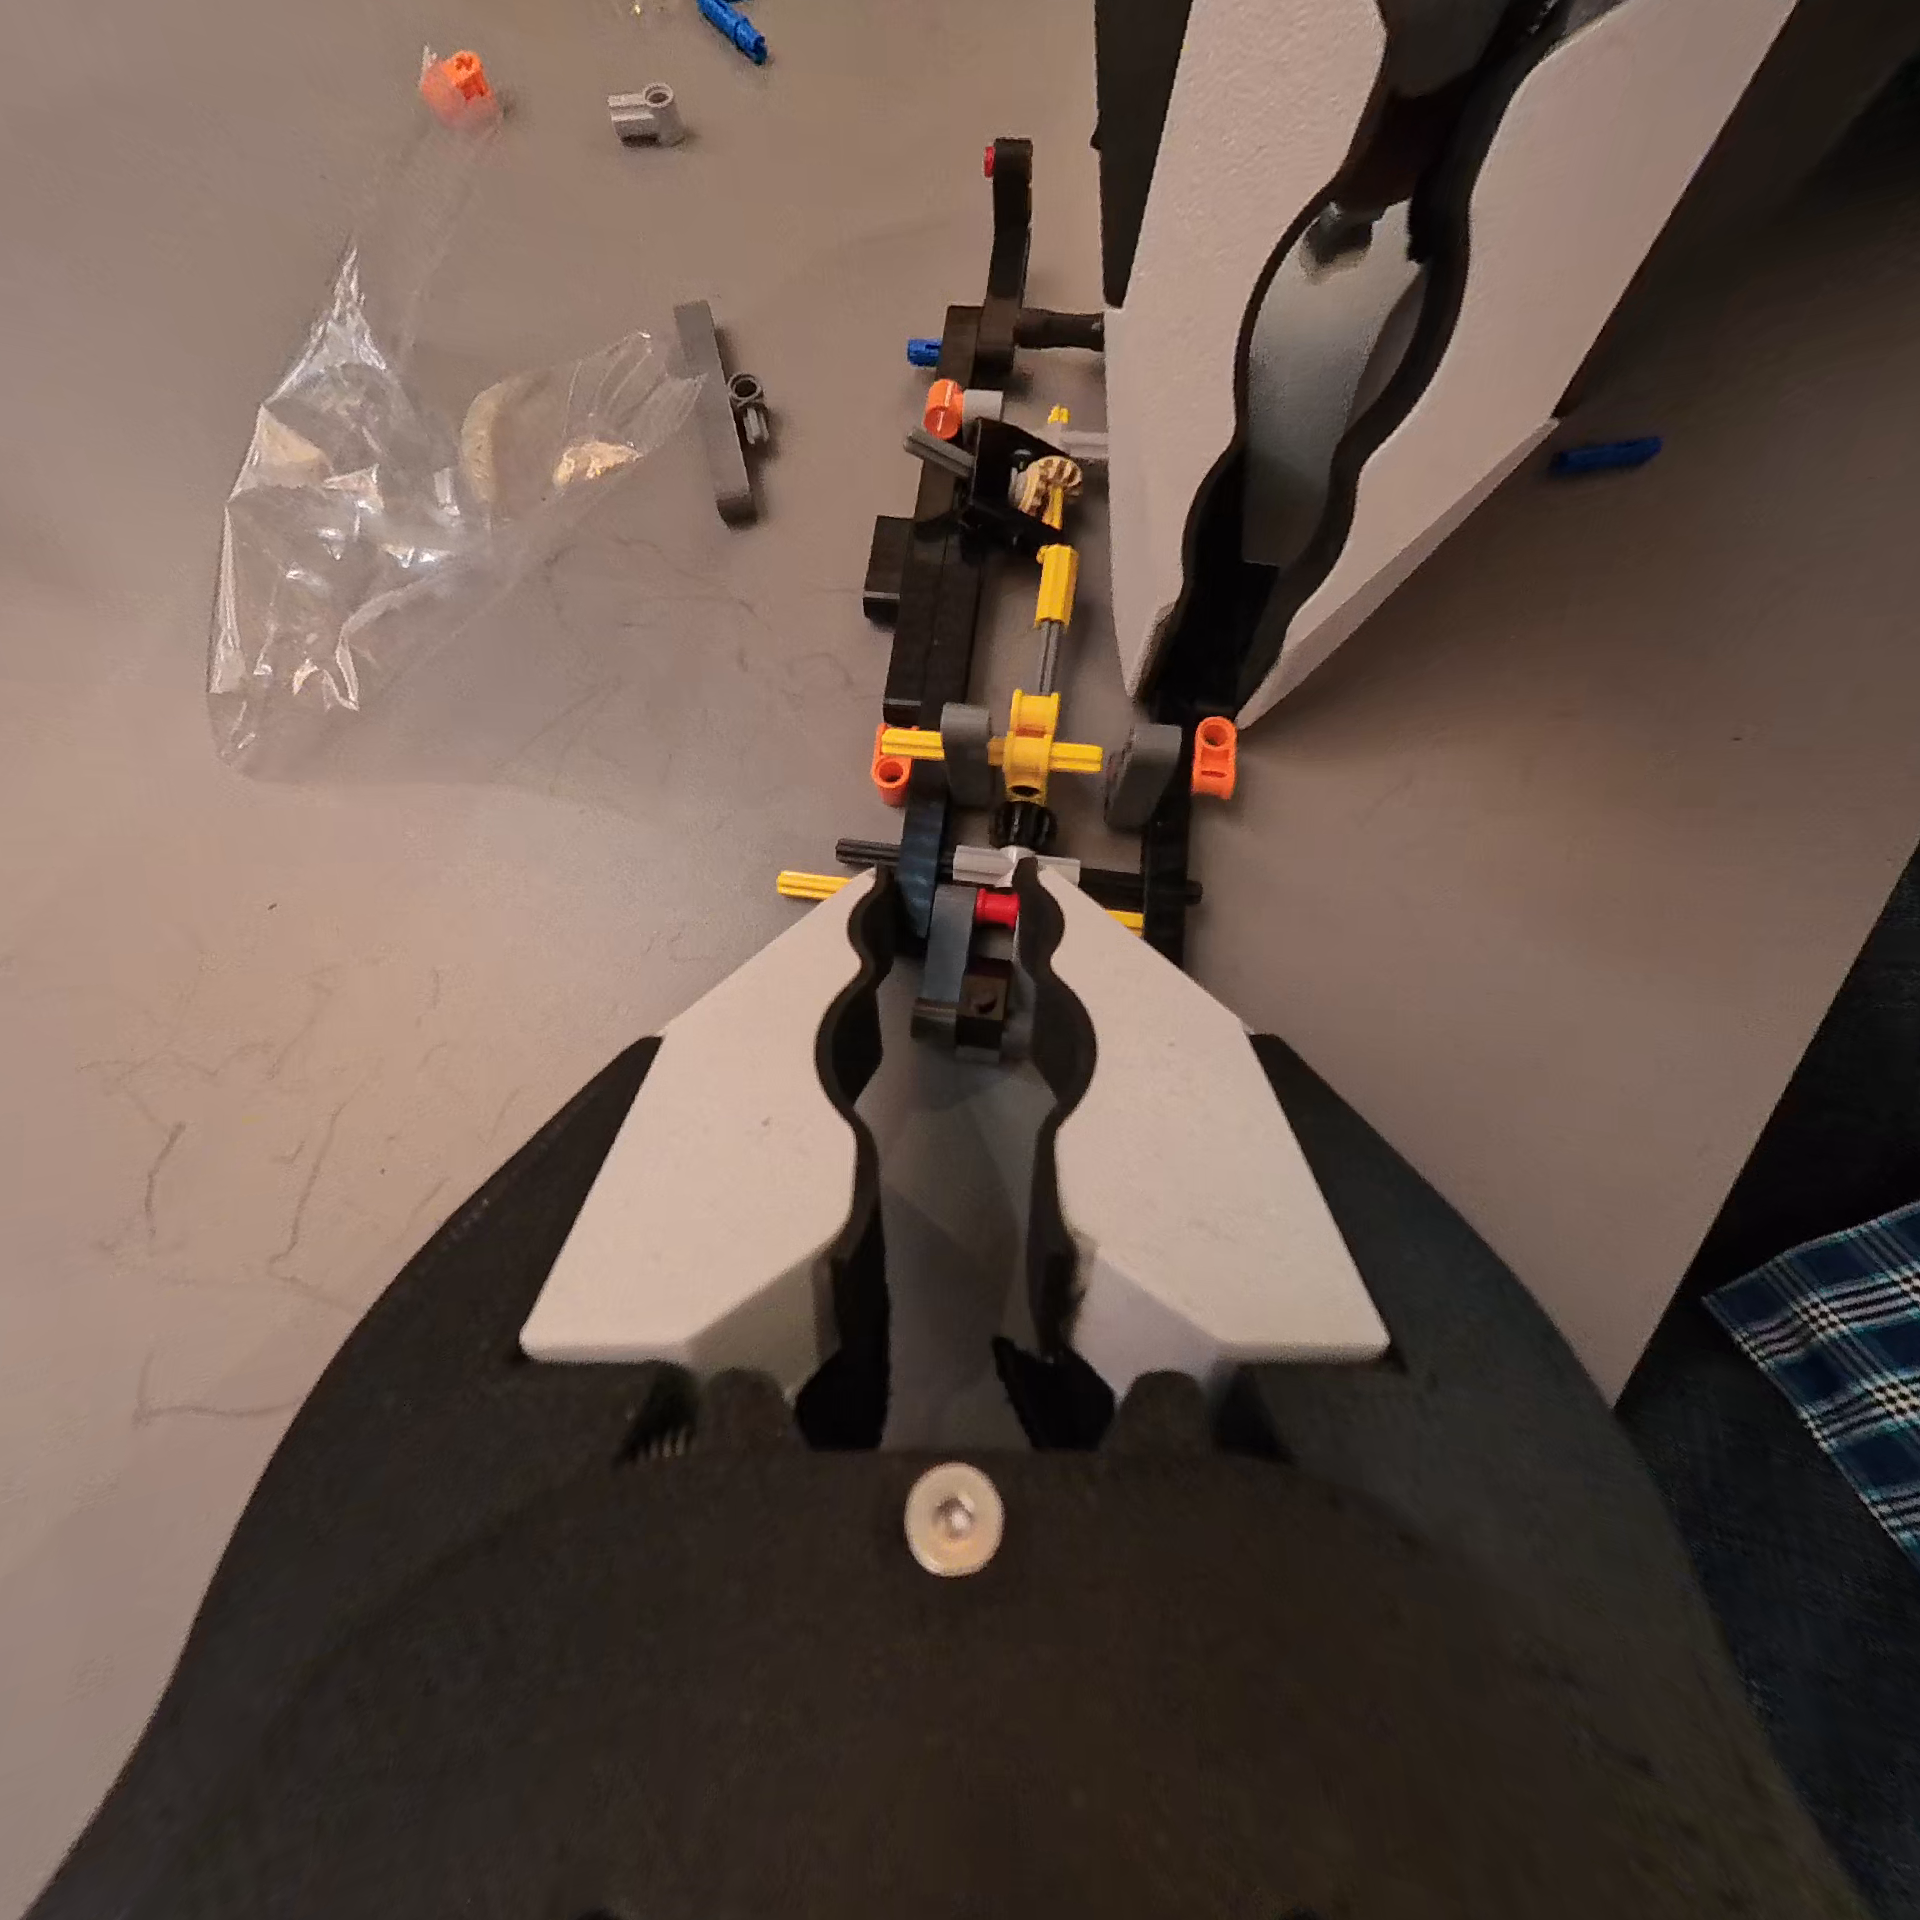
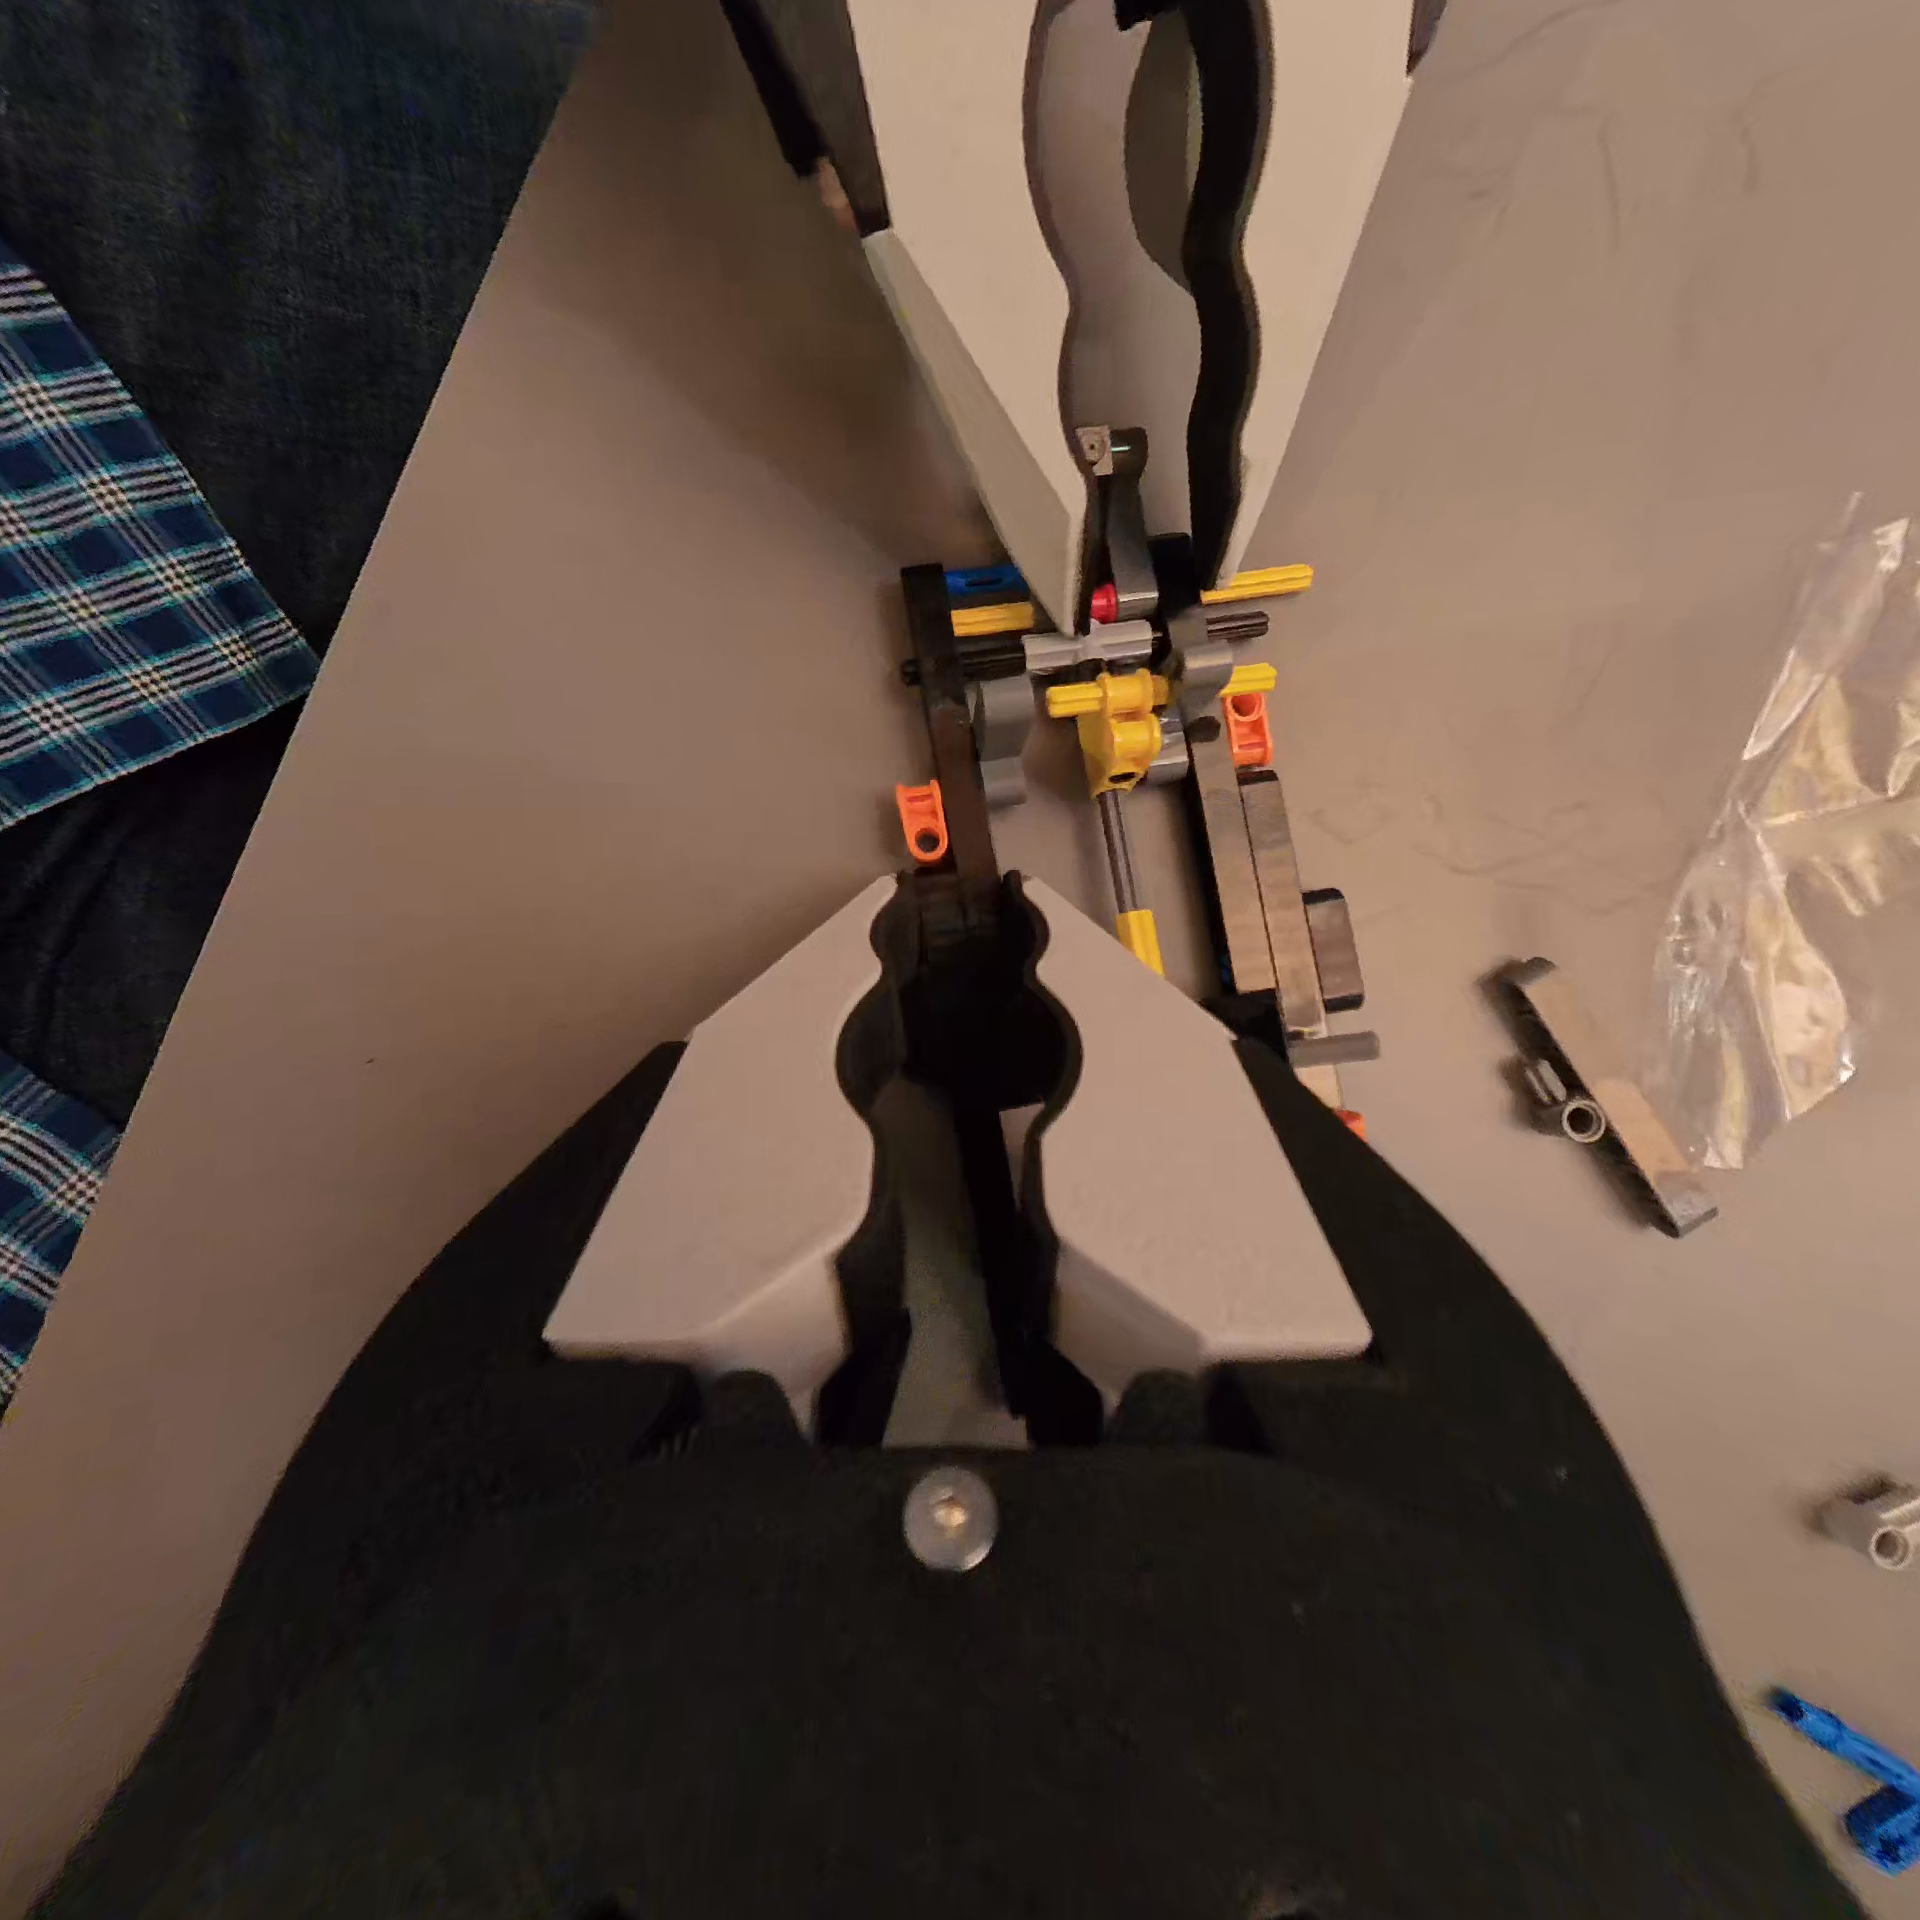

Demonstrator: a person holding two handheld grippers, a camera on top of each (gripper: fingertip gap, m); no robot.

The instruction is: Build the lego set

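A long lego chassis (image 1: 1034, 743) of black beams, yellow axle parts and orange connectors lies on the beige table (image 1: 520, 1039). My left gripper (image 1: 951, 883) is shut on its near end, on a grey liftarm (image 1: 951, 935) with a red pin. My right gripper (image 2: 954, 888) is shut on the black side beam (image 2: 951, 769) of the same chassis (image 2: 1117, 727). The two grippers face each other along the model. The right gripper also shows in the left wrist view (image 1: 1190, 707), and the left gripper in the right wrist view (image 2: 1138, 603).
A clear plastic bag (image 1: 395, 499) with tan parts lies beside the model. A loose grey beam (image 1: 717, 416) is next to it. A grey connector (image 1: 646, 112), an orange piece (image 1: 462, 88) and blue pins (image 1: 732, 26) lie farther off. The table edge and plaid cloth (image 1: 1839, 1351) are close. Spacing between my two grippers at the tips: around 6 centimeters.
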